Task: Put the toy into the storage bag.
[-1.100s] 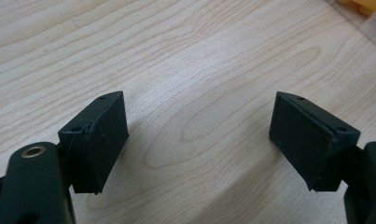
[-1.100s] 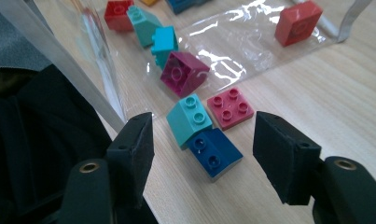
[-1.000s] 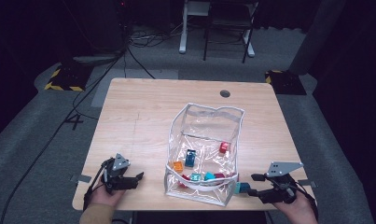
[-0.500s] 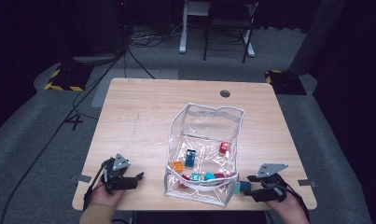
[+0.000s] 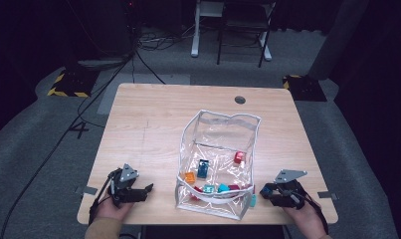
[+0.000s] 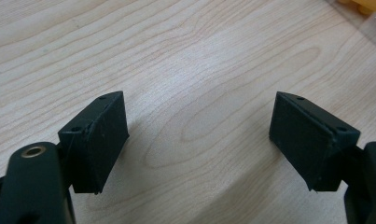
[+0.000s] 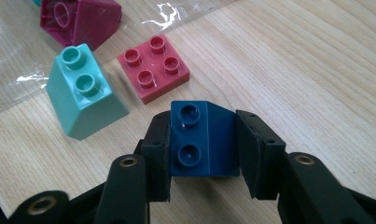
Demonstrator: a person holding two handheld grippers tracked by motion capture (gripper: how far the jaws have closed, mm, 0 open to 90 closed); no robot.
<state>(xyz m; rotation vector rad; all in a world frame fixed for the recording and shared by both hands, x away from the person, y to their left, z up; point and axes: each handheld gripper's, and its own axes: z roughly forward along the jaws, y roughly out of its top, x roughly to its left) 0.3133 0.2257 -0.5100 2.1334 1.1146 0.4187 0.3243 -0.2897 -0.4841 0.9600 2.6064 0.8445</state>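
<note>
Currently, the right gripper (image 7: 202,154) sits low at the near right edge of the light wooden tabletop (image 5: 153,124), with a dark blue two-stud plastic brick (image 7: 202,142) between its jaws. Its jaws have just been closing. In the right gripper view the left pad lies against the brick's side; a narrow gap appears to remain at the right pad, so a firm clamp cannot be confirmed. The brick rests on the tabletop, just outside the container.

Container – a clear soft plastic pouch with a white-trimmed rim (image 5: 218,164) stands open in the middle of the tabletop, its mouth facing up in the high view. Contents visible through the film:
- an orange brick (image 5: 190,177)
- a blue brick (image 5: 203,168)
- a red brick (image 5: 238,158)
- two teal bricks and a dark red one along the near wall – exact positions are hard to tell

Beside the pouch, on bare wood, the right gripper view shows a mint-green sloped two-stud brick (image 7: 85,93) and a flat red four-stud plate (image 7: 153,67), near each other and apart from the blue brick. A magenta sloped brick (image 7: 80,21) lies farther off on the clear film.

The left gripper (image 6: 199,140) holds its jaws wide over bare wood at the near left, well apart from the pouch, with nothing between them.
</note>
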